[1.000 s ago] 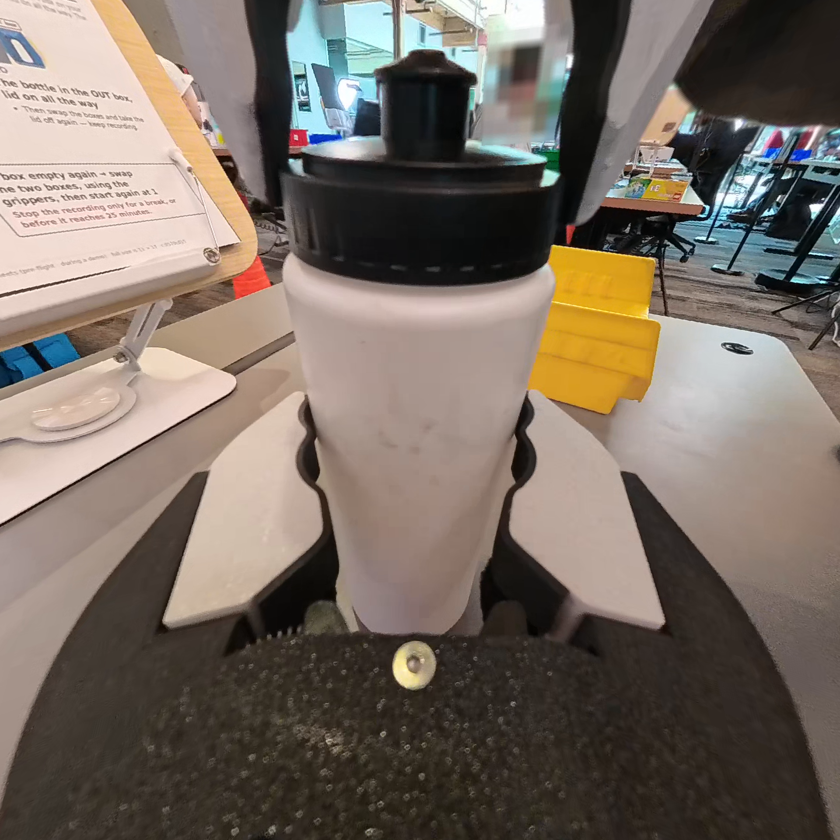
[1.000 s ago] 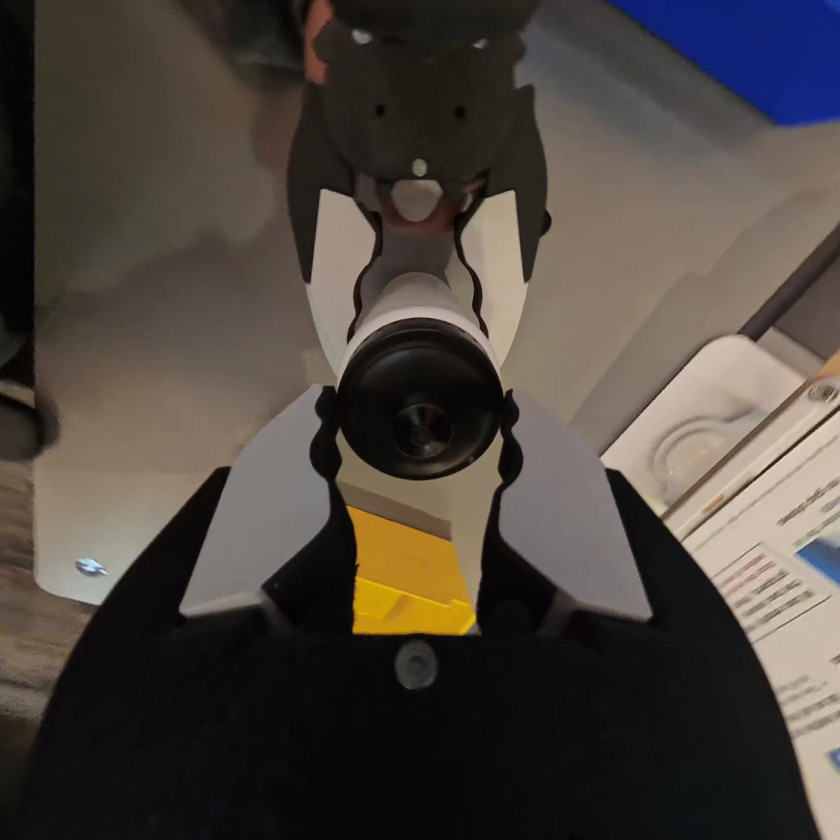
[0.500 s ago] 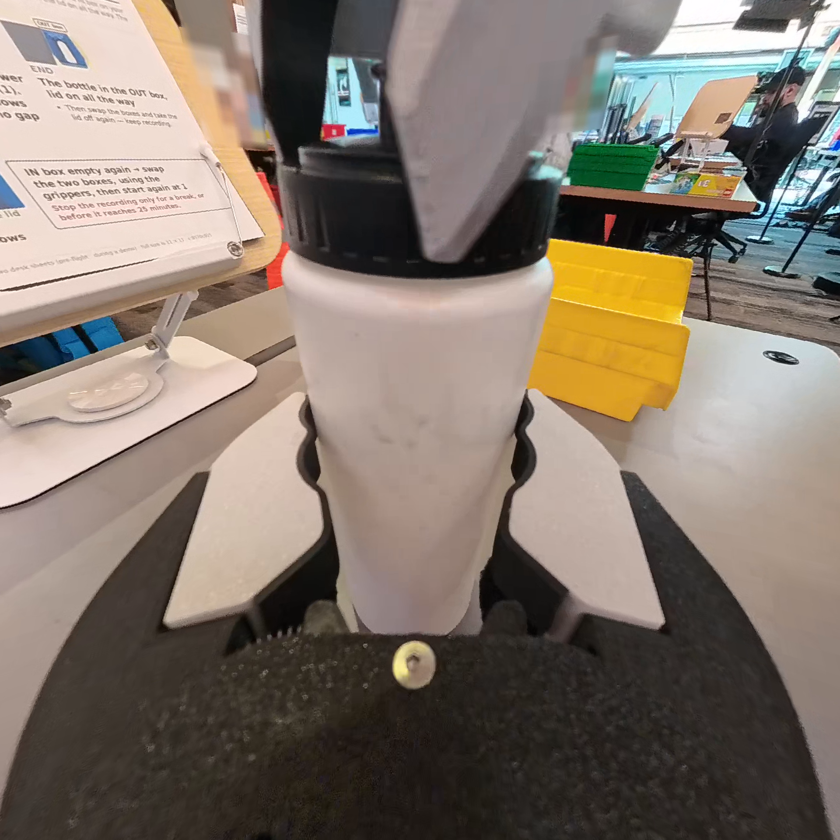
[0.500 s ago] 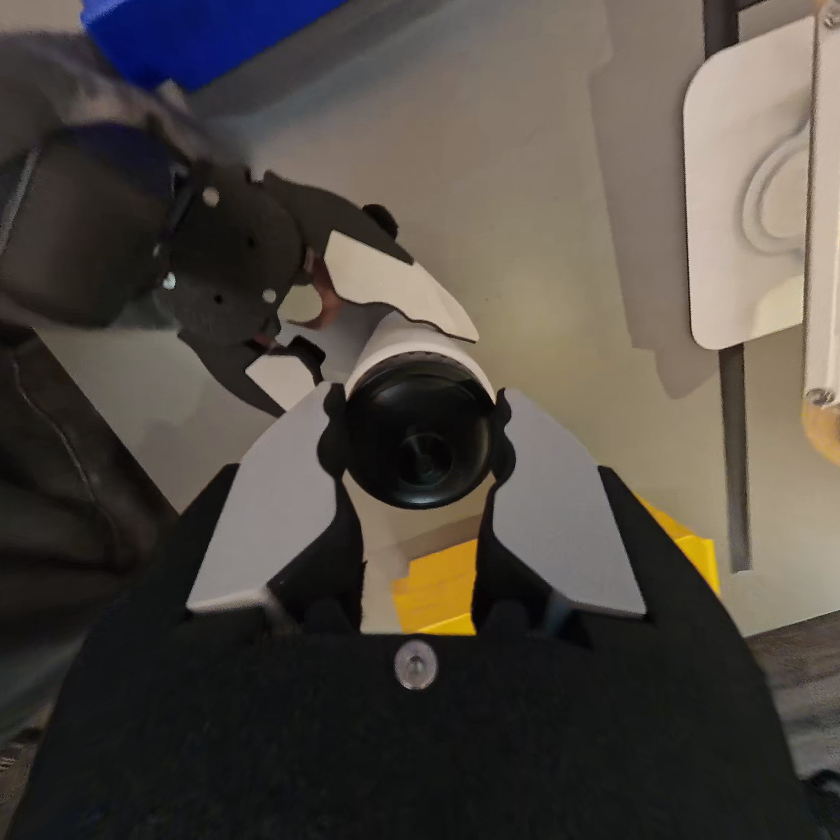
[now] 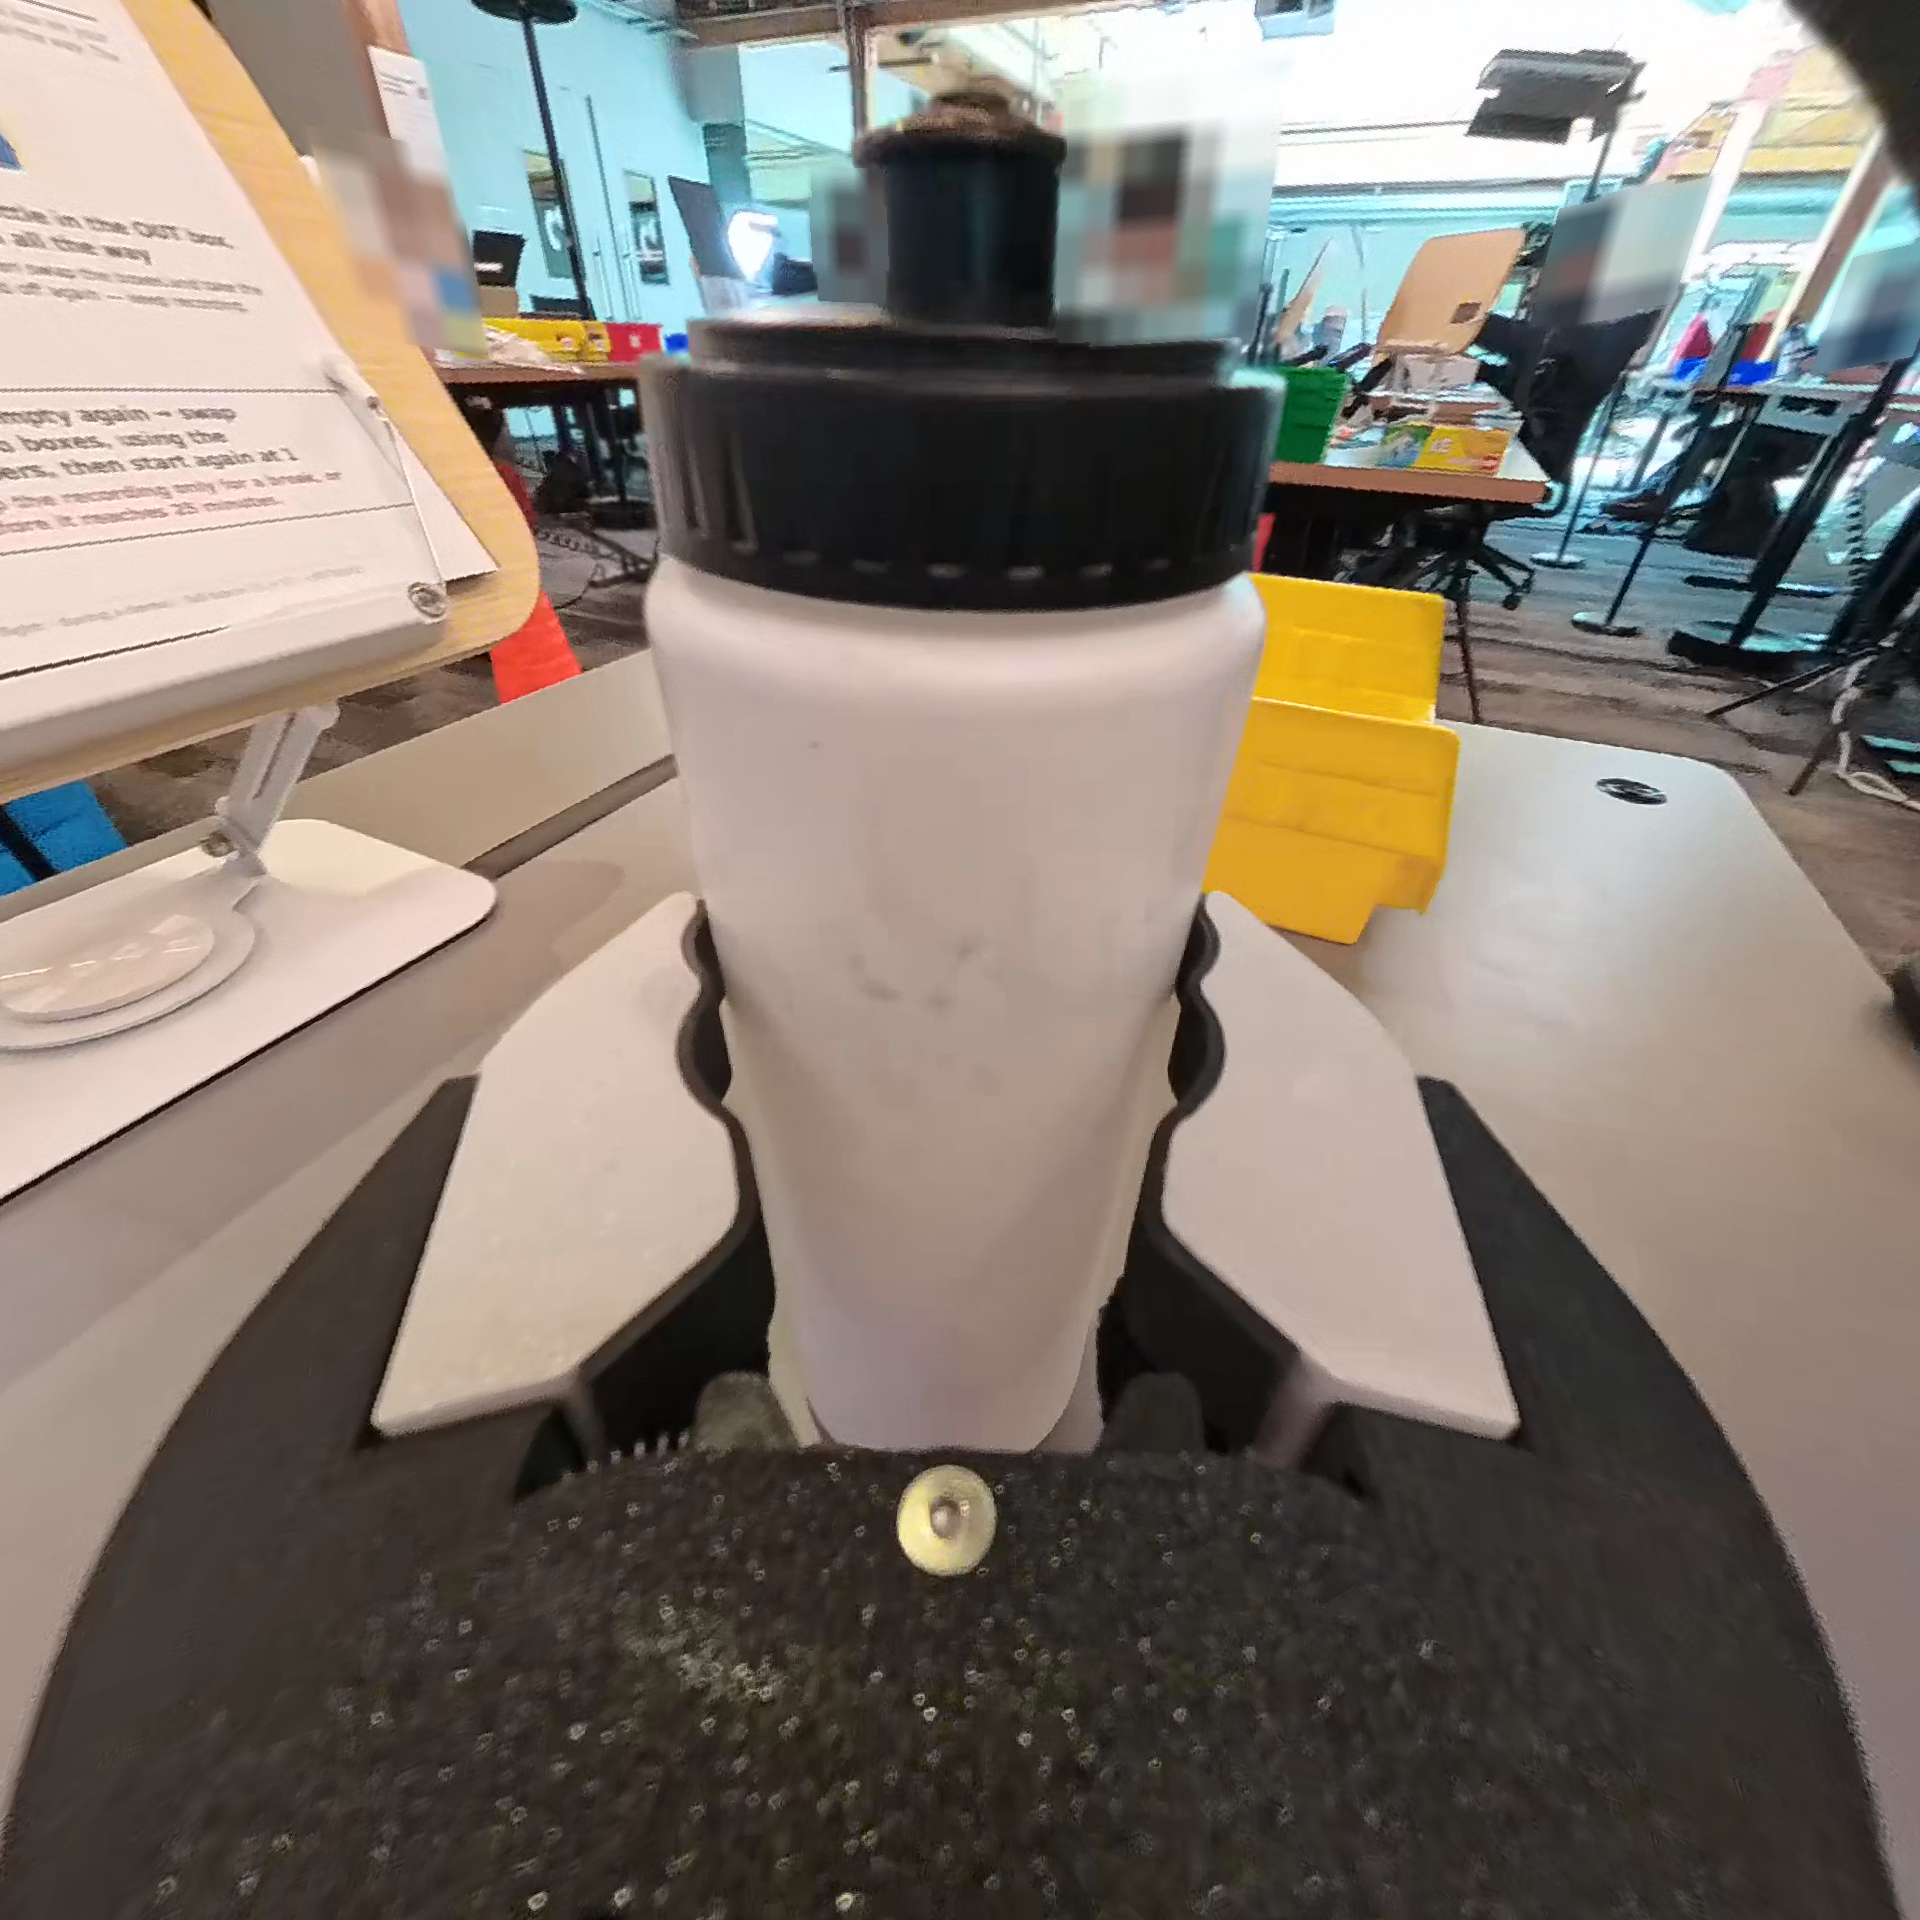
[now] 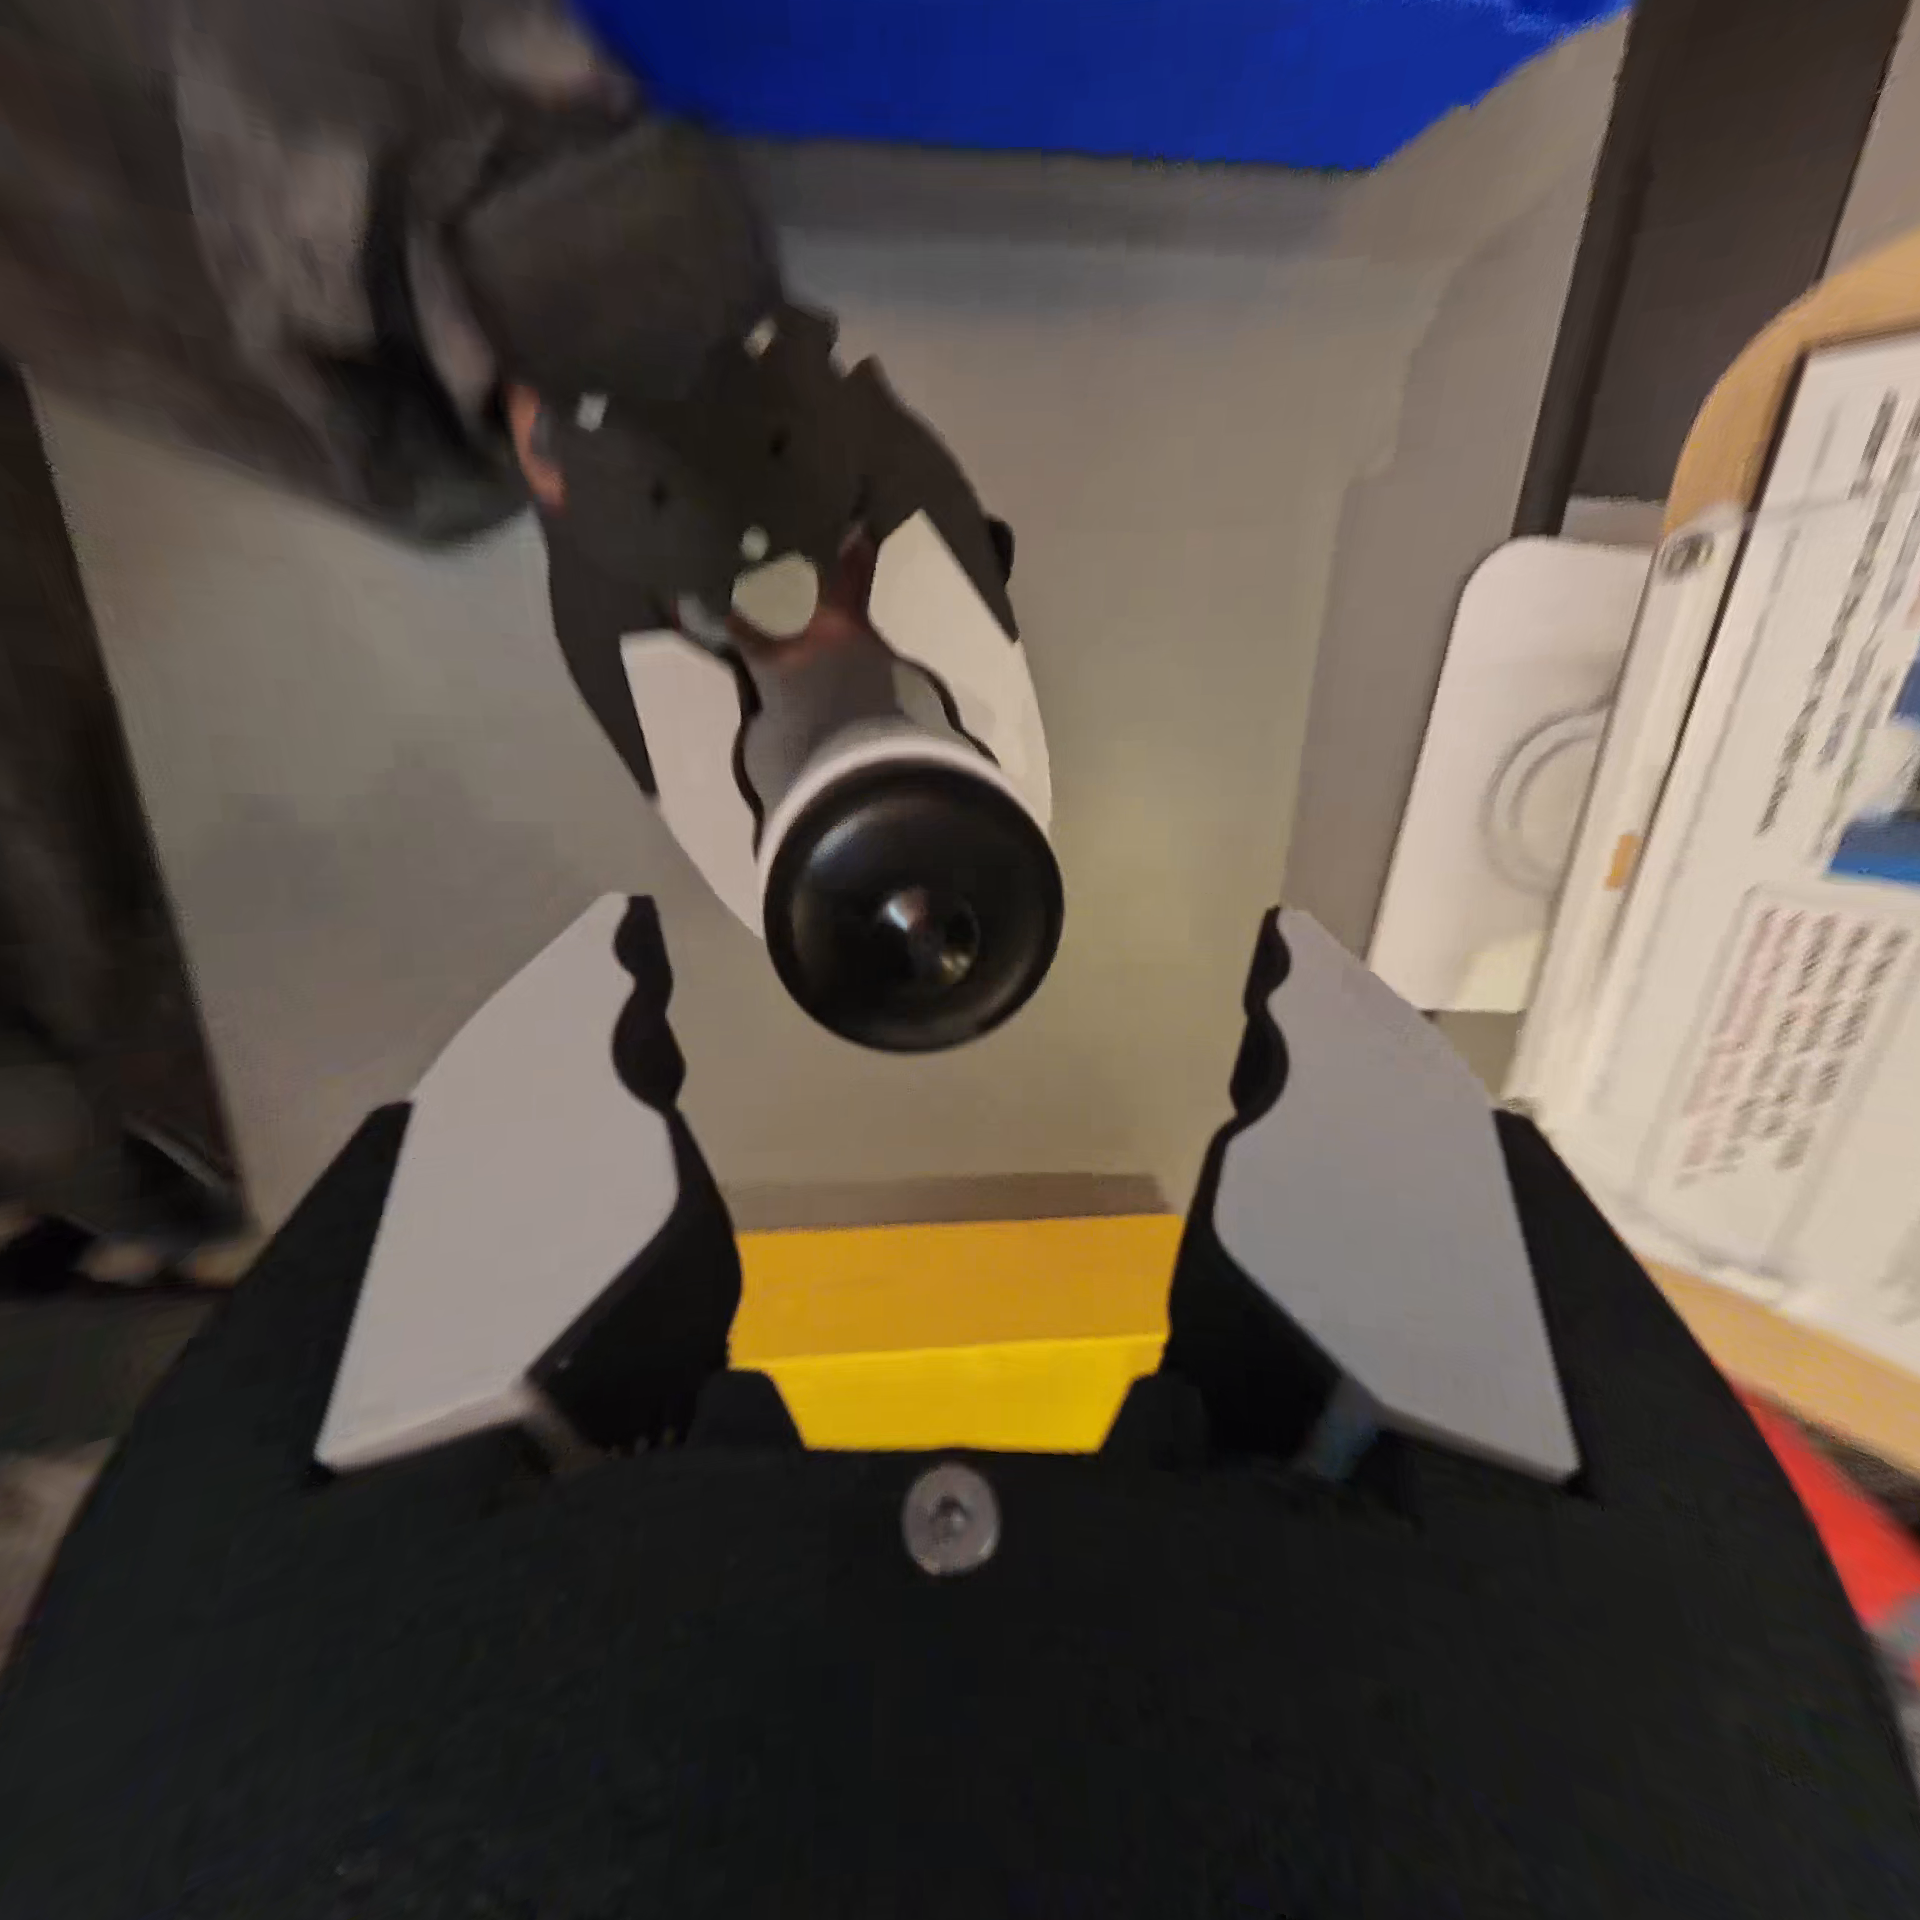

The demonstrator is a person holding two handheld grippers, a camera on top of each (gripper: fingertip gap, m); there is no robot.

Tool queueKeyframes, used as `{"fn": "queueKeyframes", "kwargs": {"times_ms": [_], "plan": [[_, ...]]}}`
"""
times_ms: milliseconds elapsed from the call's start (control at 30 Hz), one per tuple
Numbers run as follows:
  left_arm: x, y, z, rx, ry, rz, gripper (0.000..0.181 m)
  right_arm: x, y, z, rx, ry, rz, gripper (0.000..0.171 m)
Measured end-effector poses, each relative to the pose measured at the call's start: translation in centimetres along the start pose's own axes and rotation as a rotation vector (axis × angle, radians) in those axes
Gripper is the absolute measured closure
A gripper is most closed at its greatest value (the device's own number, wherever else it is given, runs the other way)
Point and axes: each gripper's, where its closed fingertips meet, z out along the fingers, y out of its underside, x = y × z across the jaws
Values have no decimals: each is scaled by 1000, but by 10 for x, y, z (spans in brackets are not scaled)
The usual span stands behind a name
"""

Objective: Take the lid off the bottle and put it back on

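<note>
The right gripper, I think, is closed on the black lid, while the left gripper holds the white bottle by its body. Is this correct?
Not quite. In the right wrist view the right gripper is open and clear of the black lid, its fingers apart and touching nothing. The rest holds: the left gripper holds the white bottle by its body.

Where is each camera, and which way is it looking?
Left wrist view: sits on the left gripper, looks level across the table at the white bottle it clamps; its own fingers show.
Right wrist view: sits on the right gripper, above, looks down at the black lid; its open fingers and a person's dark sleeve show.
Both share: bottle, lid, left gripper, yellow bin, document stand.
</note>
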Motion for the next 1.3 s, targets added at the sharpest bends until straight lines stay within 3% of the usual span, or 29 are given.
{"fn": "queueKeyframes", "kwargs": {"times_ms": [200,367,533,833,1300], "plan": [[7,0,2,4,45,2,98,-6,25,1,-91,-18,-491,88],[10,1,1,-3,92,-1,98,-4,36,14,-206,-86,-711,84],[11,2,1,-3,124,-12,98,-5,20,23,-105,-171,-835,92],[12,3,1,-12,149,-49,97,-13,27,34,-78,-245,-910,100],[11,5,3,-29,73,-45,97,-14,30,34,-72,-209,-546,101]]}}
